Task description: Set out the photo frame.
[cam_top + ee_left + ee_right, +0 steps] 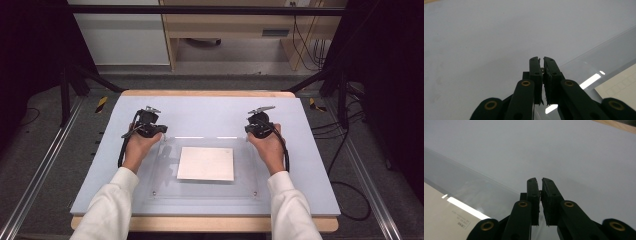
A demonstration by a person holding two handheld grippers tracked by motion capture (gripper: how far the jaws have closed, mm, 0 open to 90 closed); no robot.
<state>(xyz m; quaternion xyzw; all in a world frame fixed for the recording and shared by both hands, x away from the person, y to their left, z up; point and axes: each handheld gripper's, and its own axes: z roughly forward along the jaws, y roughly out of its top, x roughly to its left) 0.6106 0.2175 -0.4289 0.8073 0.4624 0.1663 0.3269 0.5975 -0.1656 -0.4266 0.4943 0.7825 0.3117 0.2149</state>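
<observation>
Holding our left hand-held gripper (148, 125) and right hand-held gripper (260, 125) with jaws together and nothing in them, we rest both at the far corners of the clear plate (165, 175). It lies flat on the bench (210, 112), with white paper (206, 163) under its middle.

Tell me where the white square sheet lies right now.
In the high view the white square sheet lies under the clear acrylic plate, at the middle of the pale grey table mat, between the left gripper and the right gripper.
</observation>
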